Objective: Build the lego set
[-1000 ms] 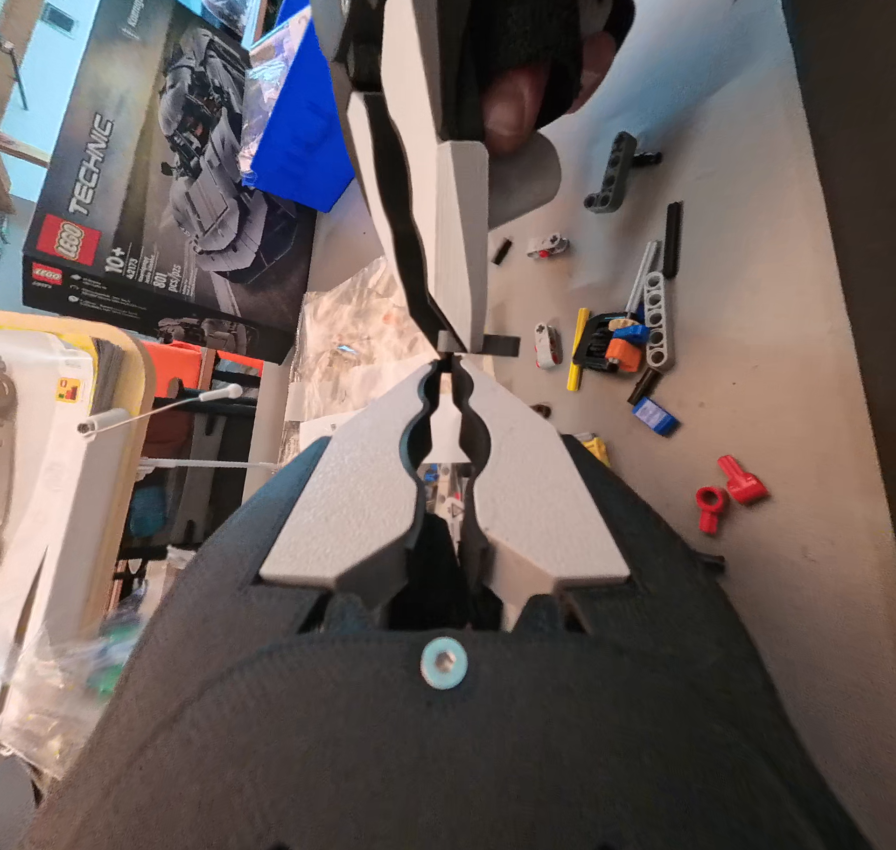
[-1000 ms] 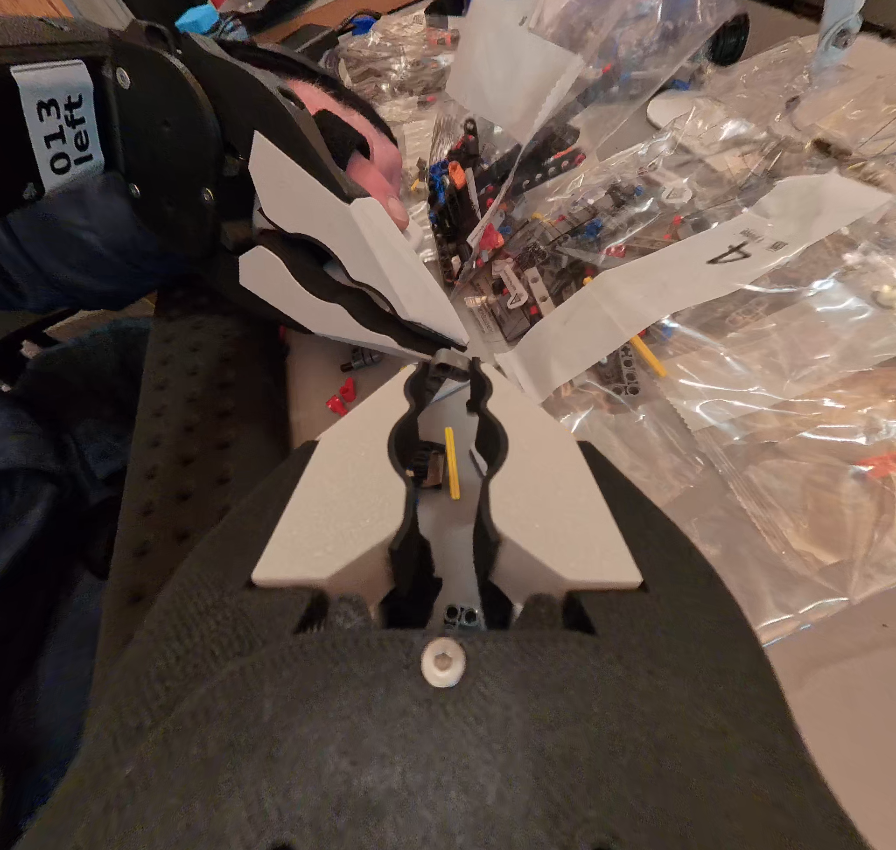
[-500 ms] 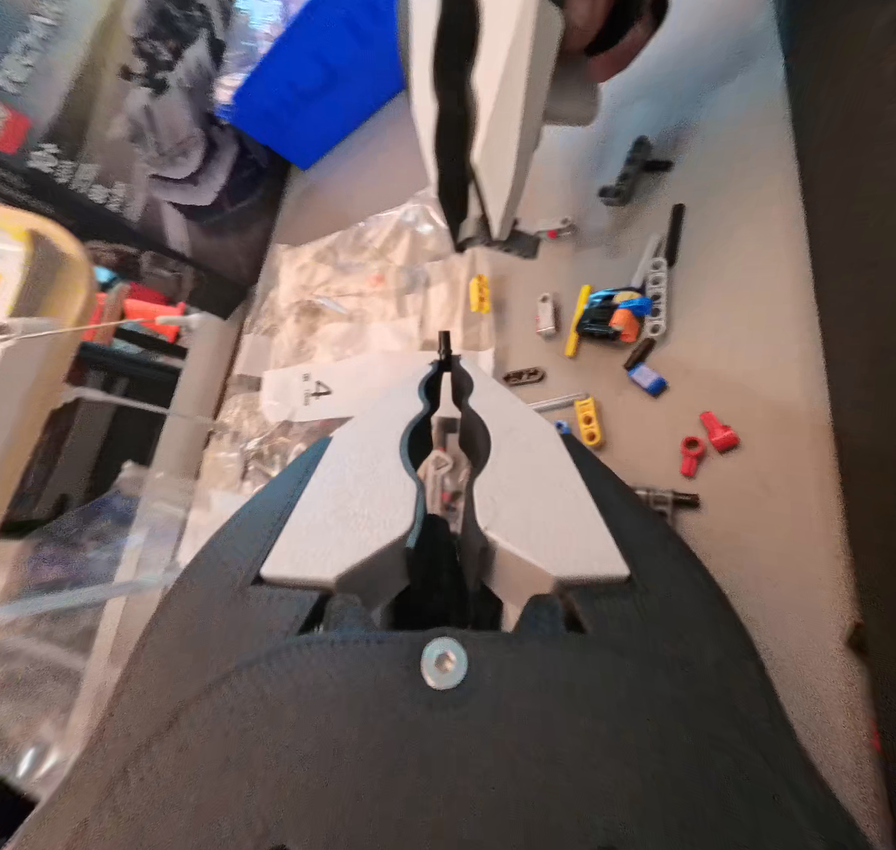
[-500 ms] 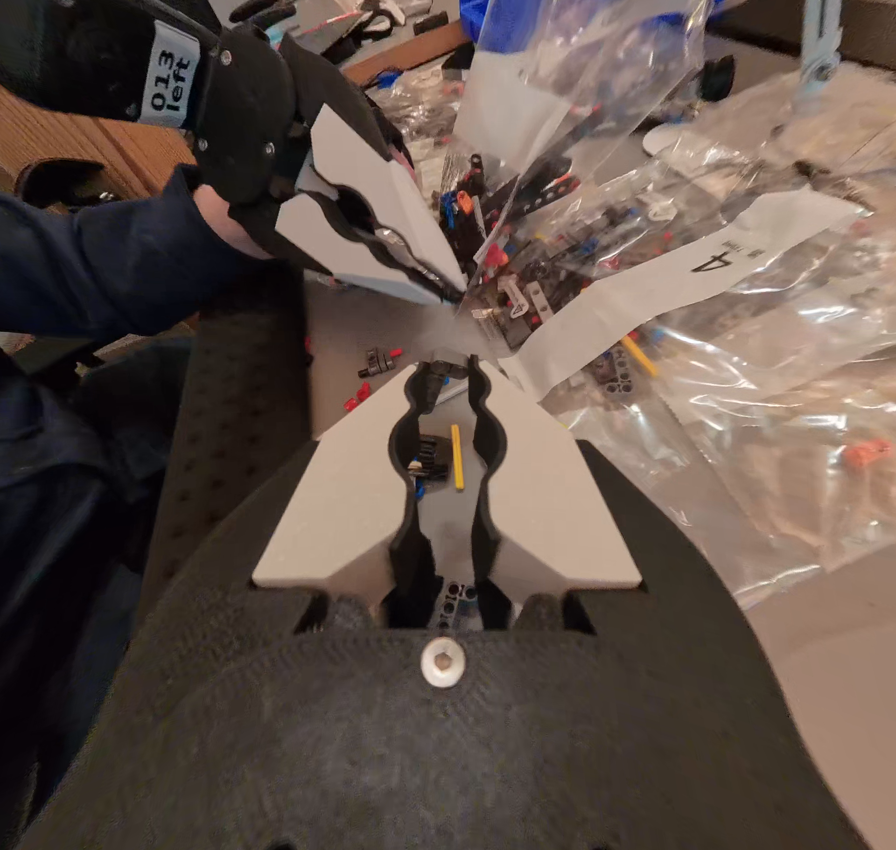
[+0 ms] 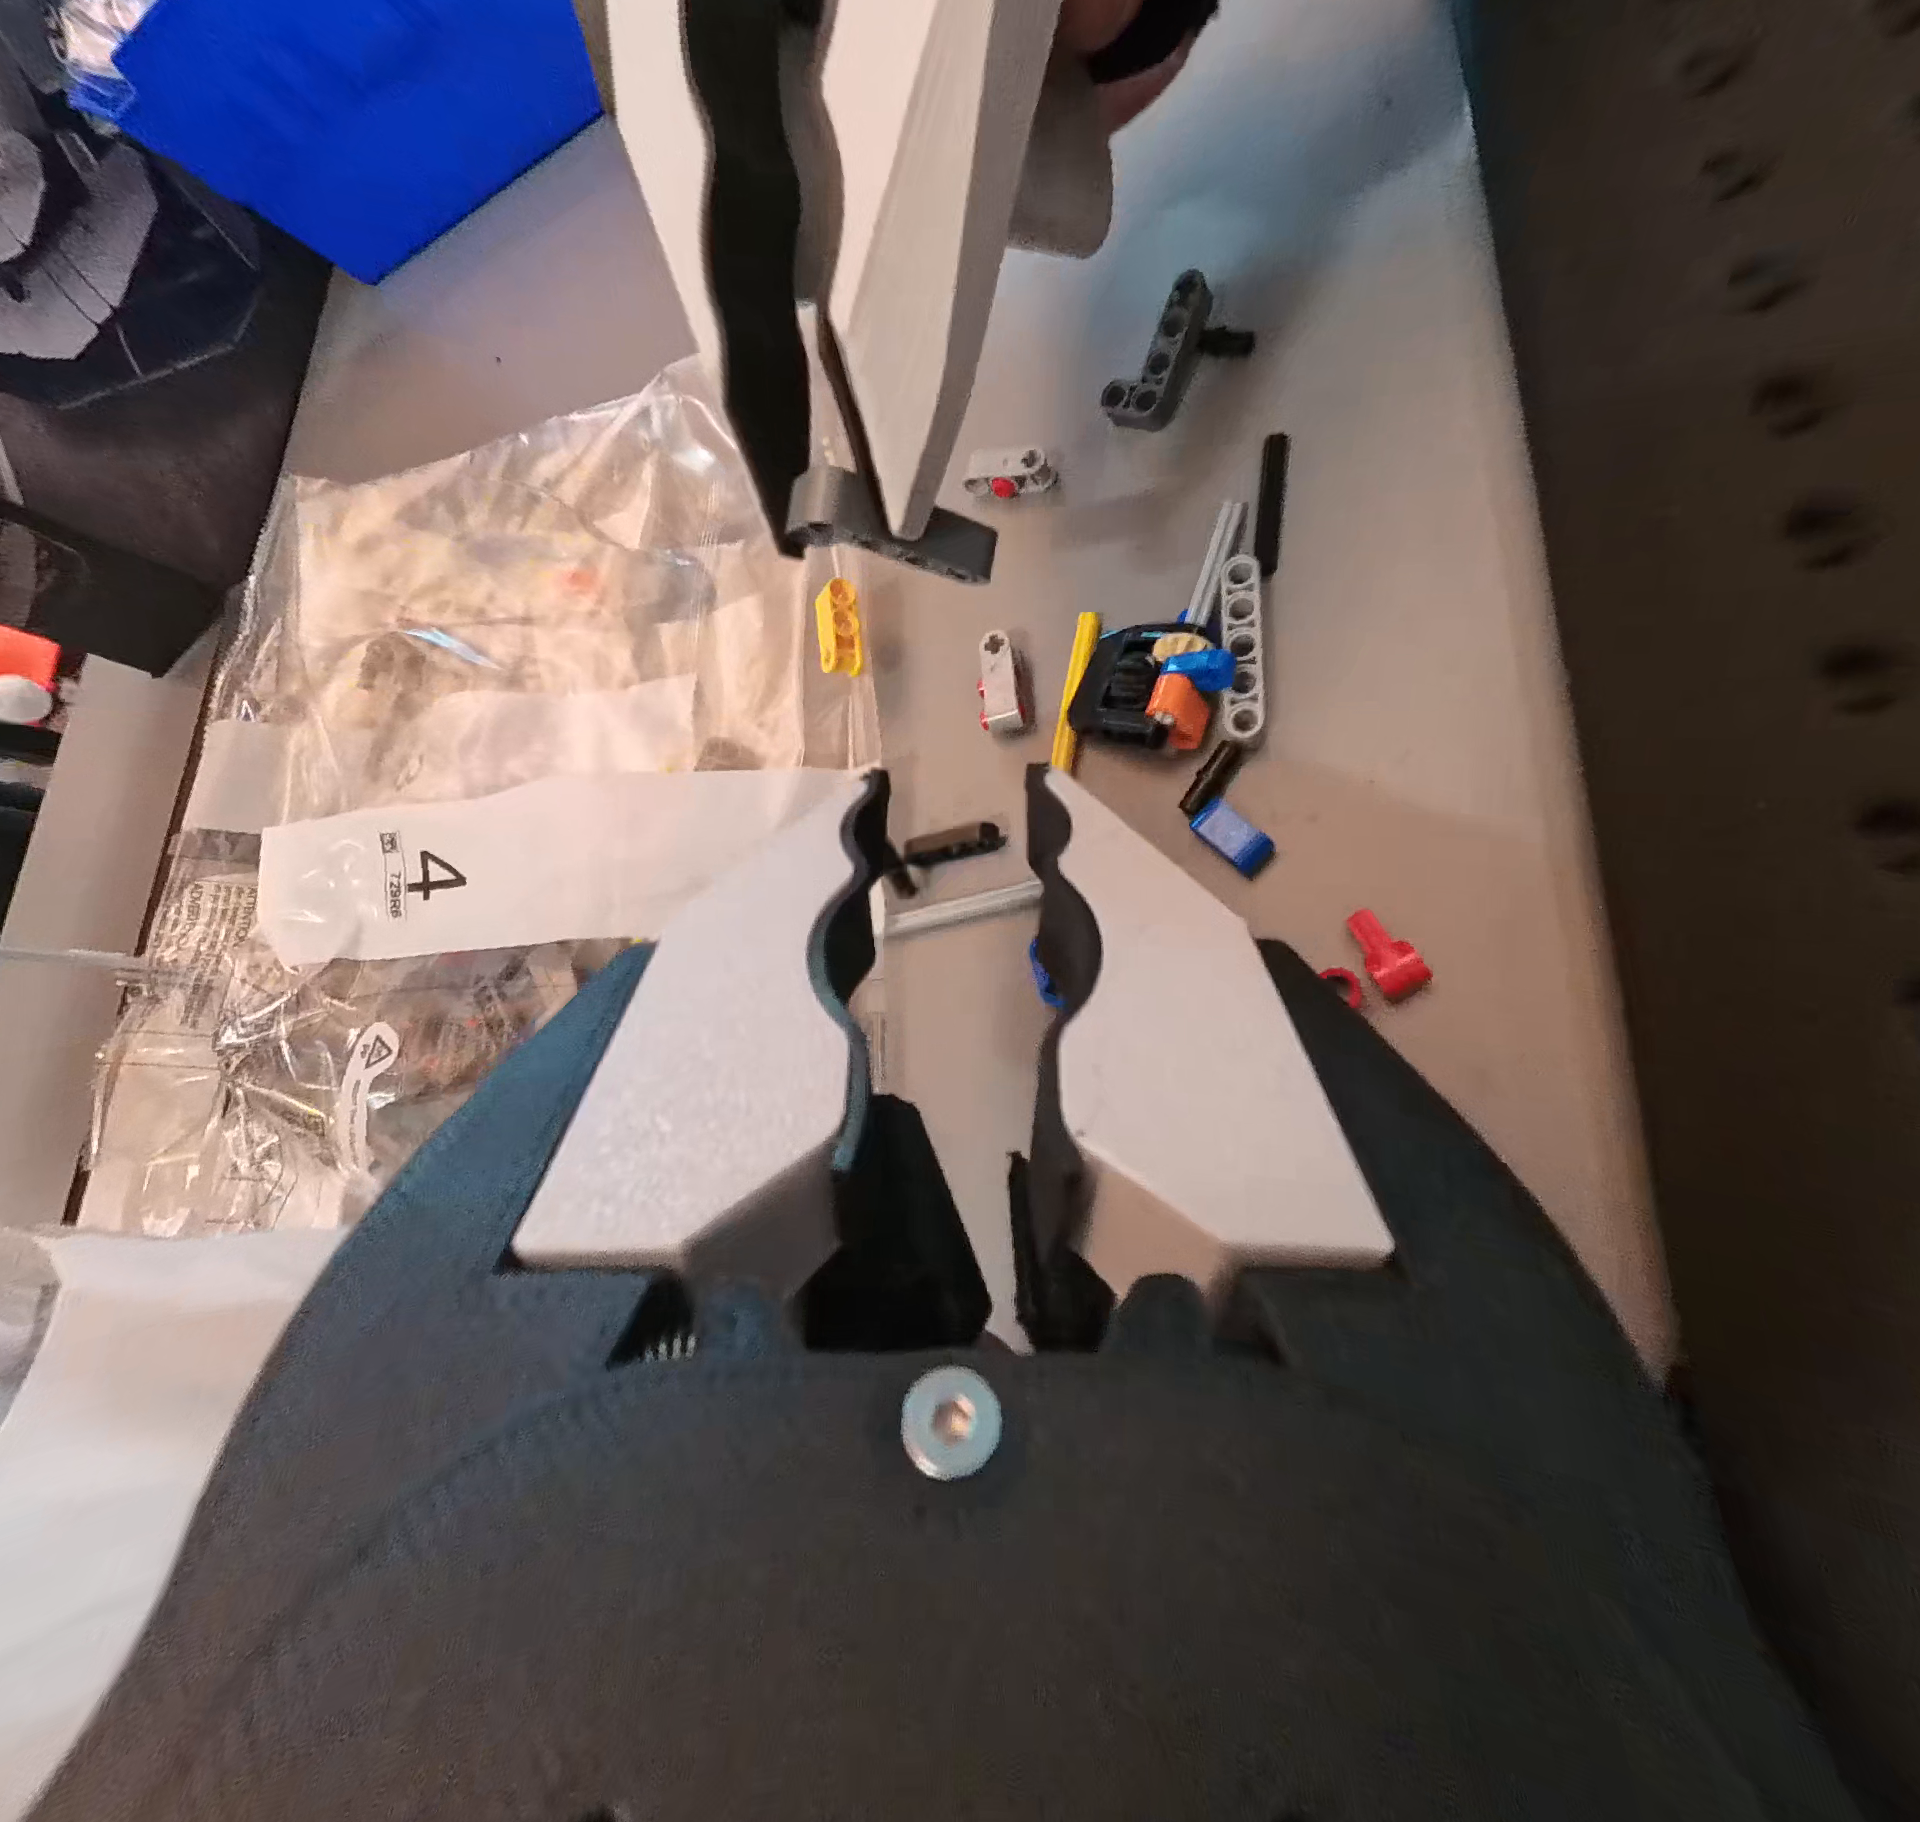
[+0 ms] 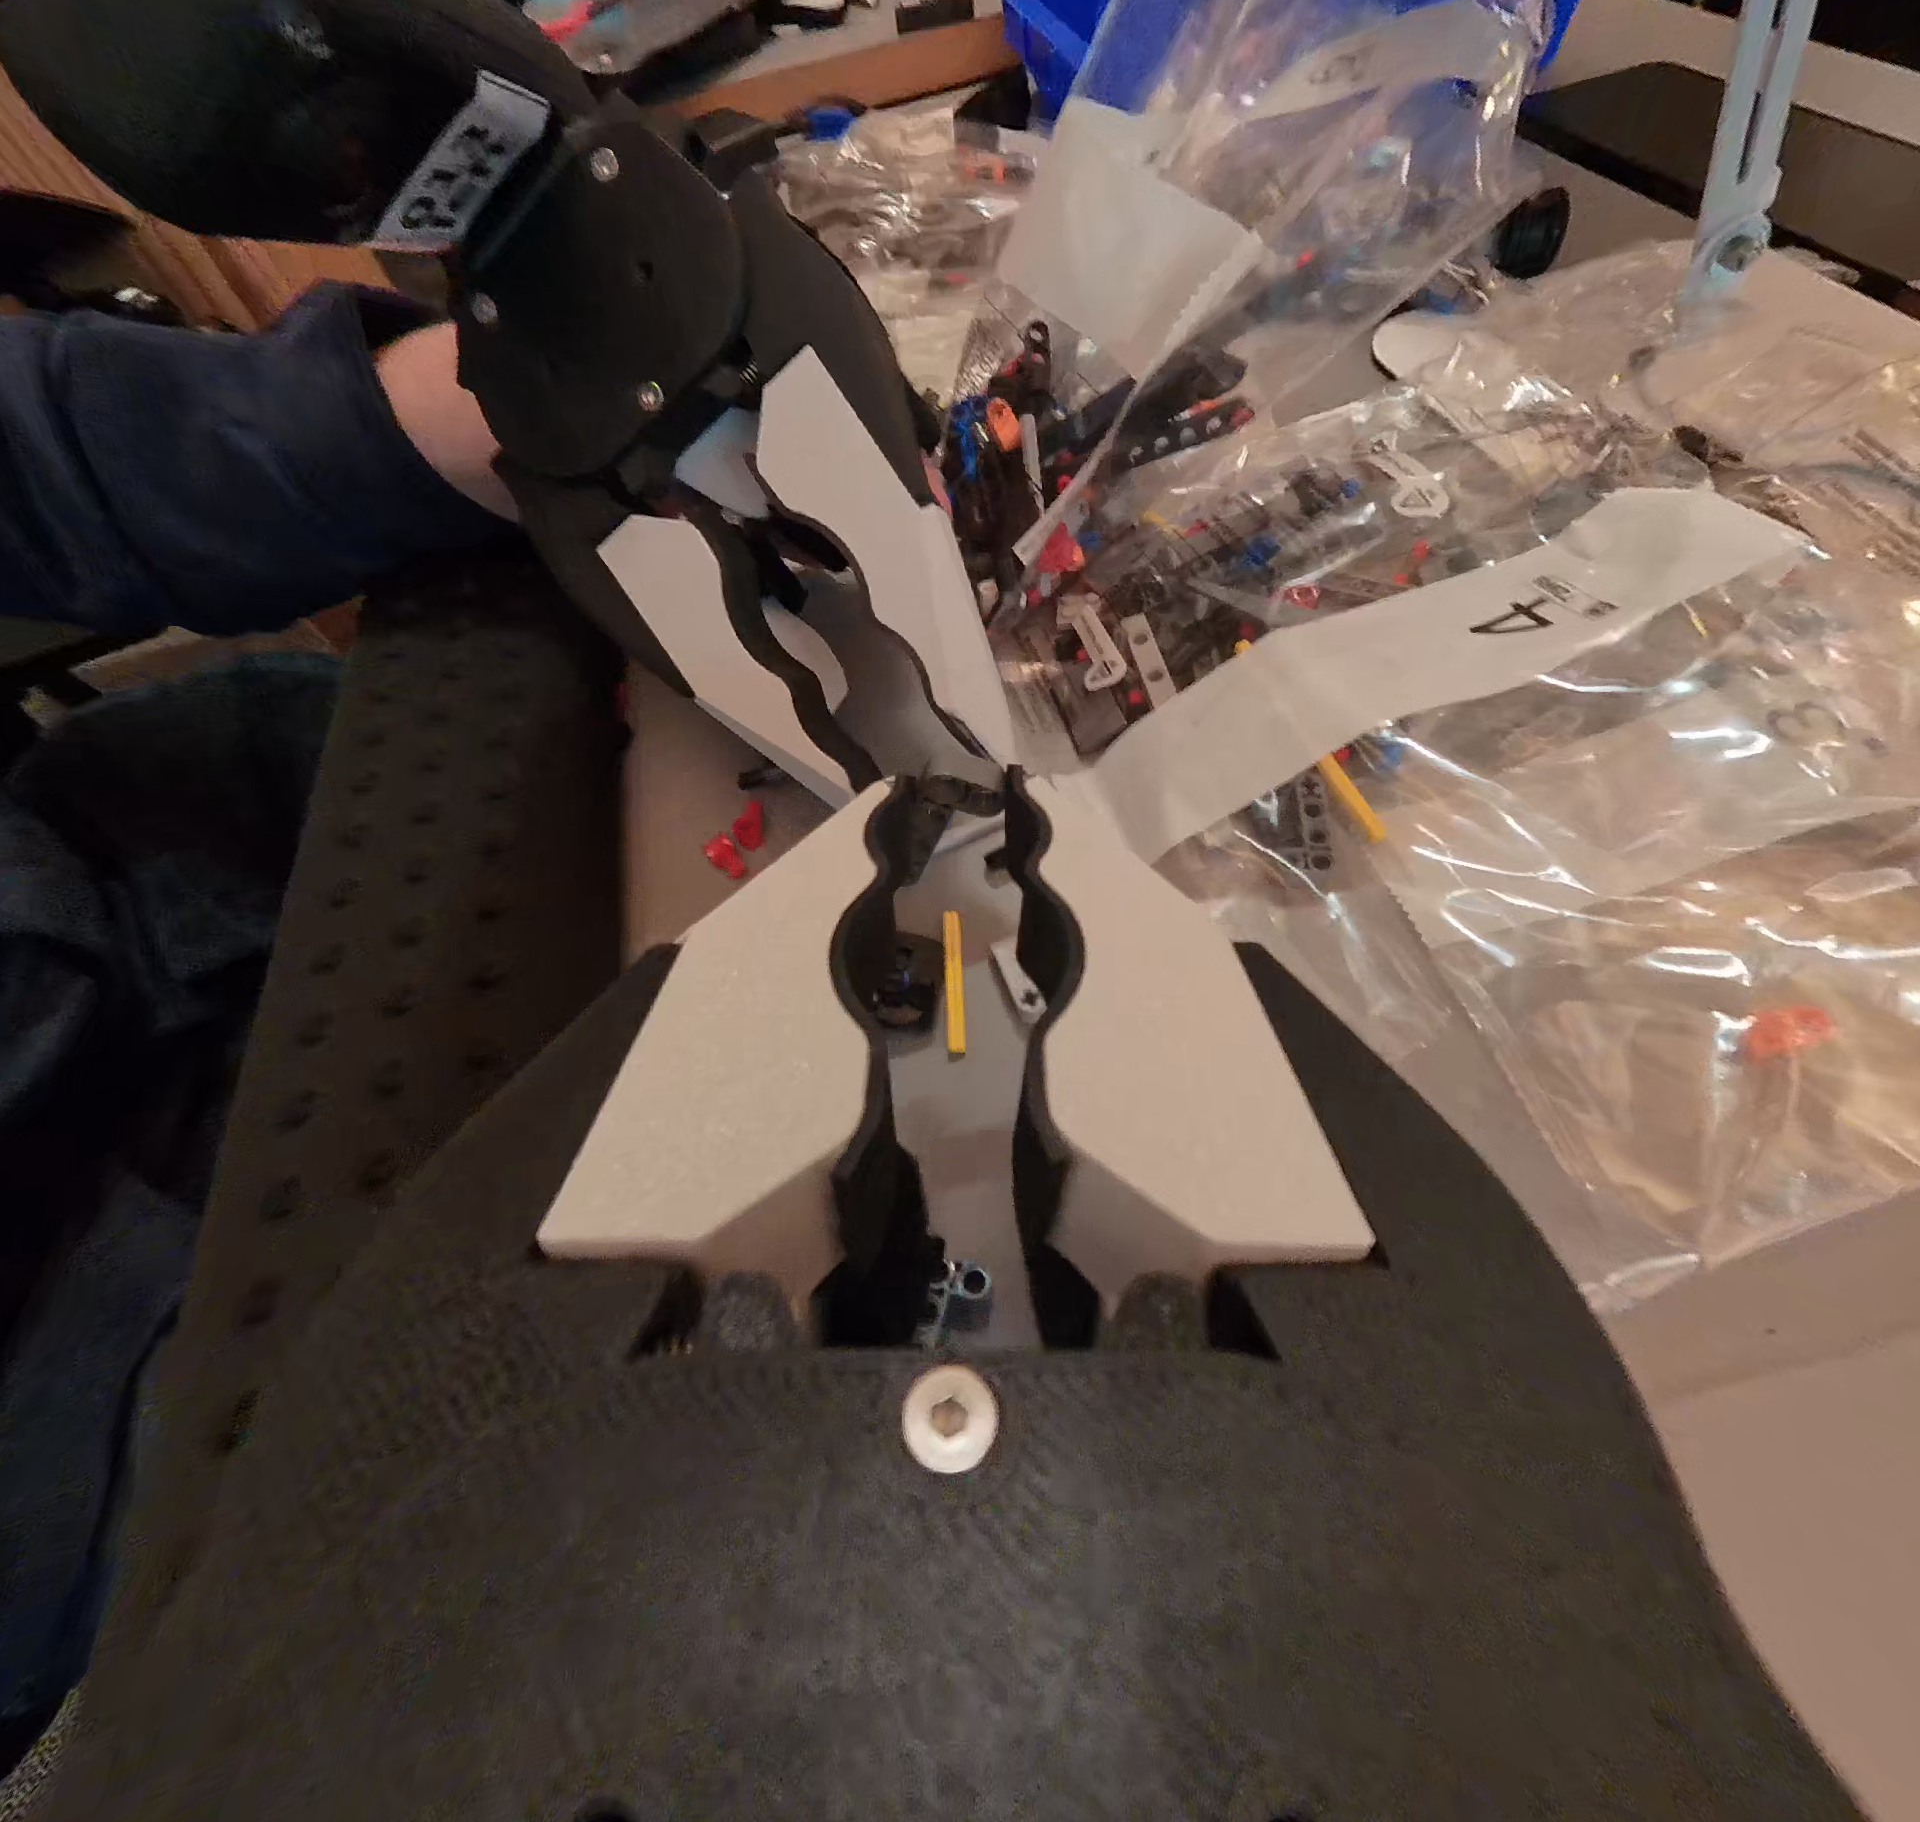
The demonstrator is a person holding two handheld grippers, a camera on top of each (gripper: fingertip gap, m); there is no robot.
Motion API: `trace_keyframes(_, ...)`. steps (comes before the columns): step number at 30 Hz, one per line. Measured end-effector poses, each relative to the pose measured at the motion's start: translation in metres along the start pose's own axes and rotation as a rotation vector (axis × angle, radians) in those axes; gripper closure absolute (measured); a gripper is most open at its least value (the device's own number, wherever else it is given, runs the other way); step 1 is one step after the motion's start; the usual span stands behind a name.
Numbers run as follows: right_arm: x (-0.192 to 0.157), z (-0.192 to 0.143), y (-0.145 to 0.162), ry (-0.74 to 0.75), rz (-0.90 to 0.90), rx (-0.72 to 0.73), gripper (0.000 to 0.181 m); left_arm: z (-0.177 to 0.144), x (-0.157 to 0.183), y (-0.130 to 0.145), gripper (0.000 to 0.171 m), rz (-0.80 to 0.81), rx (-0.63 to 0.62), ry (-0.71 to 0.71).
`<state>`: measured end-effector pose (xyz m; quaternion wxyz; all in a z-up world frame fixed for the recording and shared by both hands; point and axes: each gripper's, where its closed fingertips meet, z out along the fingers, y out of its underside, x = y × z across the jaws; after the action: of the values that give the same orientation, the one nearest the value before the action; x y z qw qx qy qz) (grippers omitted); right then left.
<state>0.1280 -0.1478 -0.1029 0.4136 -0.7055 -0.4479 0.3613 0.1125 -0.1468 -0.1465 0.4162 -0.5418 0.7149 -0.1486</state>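
- Left wrist view: the left tool [image 5: 956,785] hangs released over the desk [image 5: 1371,422], its jaws parted and nothing between them.
- Beyond it the right tool [image 5: 847,515] comes in from above, clenched on a dark grey beam [image 5: 904,536] held clear of the desk.
- Loose parts lie on the desk just beyond the left tool: one yellow connector [image 5: 840,626], one yellow axle [image 5: 1073,686], two red pins [image 5: 1377,962], one blue tile [image 5: 1231,834], one light grey holed beam [image 5: 1238,647], one dark angled beam [image 5: 1158,349], and one small black, orange and blue sub-assembly [image 5: 1148,683].
- To the left lie clear parts bags [image 5: 499,629], one blue bin [image 5: 353,79] and the set's dark box [image 5: 114,245].
- Right wrist view: the right tool [image 6: 956,785] grips the same dark beam [image 6: 951,793] at its very tips; the left tool [image 6: 935,733] stands just beside it, jaws apart.
- Several clear bags [image 6: 1351,567] of parts crowd the desk on the right; I cannot count them surely.
- Judgement: the step in hand is fitting a piece to the held beam. Next, the empty left tool needs to pick the right small part from the desk, while the right tool holds the beam steady.
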Motion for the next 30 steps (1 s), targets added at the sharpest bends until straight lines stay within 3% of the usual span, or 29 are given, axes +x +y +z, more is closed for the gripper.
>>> trace_keyframes(9, 0.024, 0.004, 0.042, 0.125, 0.054, -0.228, 0.164, -0.009, -0.017, 0.031, 0.151, -0.118, -0.101, -0.014)
trace_keyframes(12, 0.027, 0.003, 0.041, 0.135, 0.06, -0.219, 0.155, -0.003, -0.009, 0.042, 0.152, -0.115, -0.169, 0.023)
trace_keyframes(20, 0.047, -0.031, 0.028, 0.237, 0.103, -0.103, 0.158, -0.004, -0.013, 0.047, 0.152, -0.145, -0.179, 0.008)
trace_keyframes(24, 0.014, -0.023, 0.024, 0.073, 0.008, -0.103, 0.162, -0.007, -0.018, 0.045, 0.151, -0.176, -0.164, -0.005)
trace_keyframes(26, -0.01, -0.005, 0.037, -0.029, -0.06, -0.193, 0.163, -0.008, -0.019, 0.045, 0.151, -0.165, -0.17, -0.015)
trace_keyframes(30, -0.026, 0.016, 0.061, -0.088, -0.112, -0.342, 0.156, -0.008, -0.016, 0.043, 0.149, -0.161, -0.166, -0.003)
